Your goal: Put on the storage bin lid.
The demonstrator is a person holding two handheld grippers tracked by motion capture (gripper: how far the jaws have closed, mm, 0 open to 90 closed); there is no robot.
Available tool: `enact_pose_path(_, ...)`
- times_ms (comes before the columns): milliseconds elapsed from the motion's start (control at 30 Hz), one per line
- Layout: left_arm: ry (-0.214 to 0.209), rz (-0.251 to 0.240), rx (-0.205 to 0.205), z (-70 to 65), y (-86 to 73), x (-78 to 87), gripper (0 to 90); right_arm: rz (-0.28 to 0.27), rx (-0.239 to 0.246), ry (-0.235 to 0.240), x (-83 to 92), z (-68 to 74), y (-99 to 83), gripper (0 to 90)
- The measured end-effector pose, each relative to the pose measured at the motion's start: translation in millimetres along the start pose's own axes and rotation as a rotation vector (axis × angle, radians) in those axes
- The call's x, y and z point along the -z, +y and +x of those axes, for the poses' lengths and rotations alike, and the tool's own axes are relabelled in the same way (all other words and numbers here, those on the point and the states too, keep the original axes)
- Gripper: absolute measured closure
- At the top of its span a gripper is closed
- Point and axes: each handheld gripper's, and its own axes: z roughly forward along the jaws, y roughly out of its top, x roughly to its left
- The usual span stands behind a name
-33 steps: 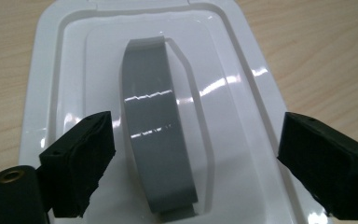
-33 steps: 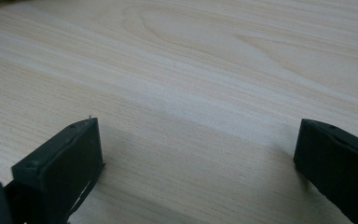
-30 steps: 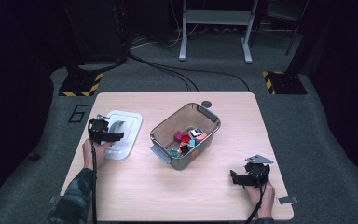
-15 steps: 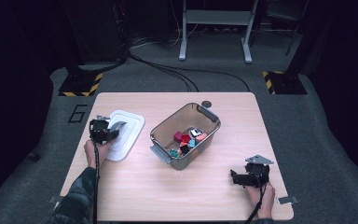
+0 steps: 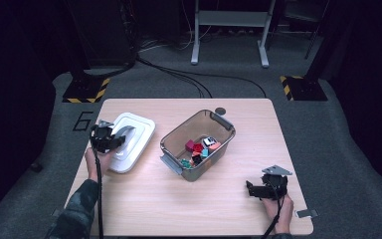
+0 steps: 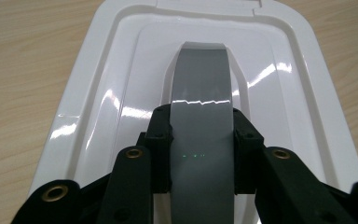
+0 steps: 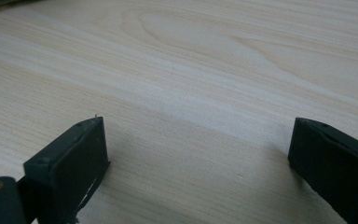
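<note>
A white lid (image 5: 134,142) with a grey arched handle (image 5: 122,132) lies at the table's left. My left gripper (image 5: 110,139) is shut on that handle. In the left gripper view the black jaws clamp the grey handle (image 6: 200,93) from both sides, with the glossy white lid (image 6: 116,98) beneath. The left gripper (image 6: 200,128) points along the lid. Near the table's front right, my right gripper (image 5: 252,189) rests low over bare wood. In its own view the right gripper (image 7: 196,154) stands open with nothing between the jaws.
A clear grey bin (image 5: 219,122) with several small colourful toys (image 5: 199,149) sits mid-table, turned diagonally. A small dark disc (image 5: 221,110) lies near the far edge. Cables trail from both grippers toward the person.
The left gripper has risen slightly at the lid's handle. The right gripper and the bin have stayed where they were.
</note>
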Motion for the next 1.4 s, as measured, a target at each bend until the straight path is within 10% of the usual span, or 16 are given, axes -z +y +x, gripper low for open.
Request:
enact_pose_path(667, -0.086, -0.053, -0.013, -8.1, 52.9, 46.8, 66.8, -0.001, 0.0, -0.001, 0.0, 0.1, 0.0, 3.8)
enact_pose_path(1400, -0.196, -0.074, -0.119, -73.5, 108.7, 59.4, 66.8, -0.002, 0.002, -0.003, 0.1, -0.1, -0.2, 4.2)
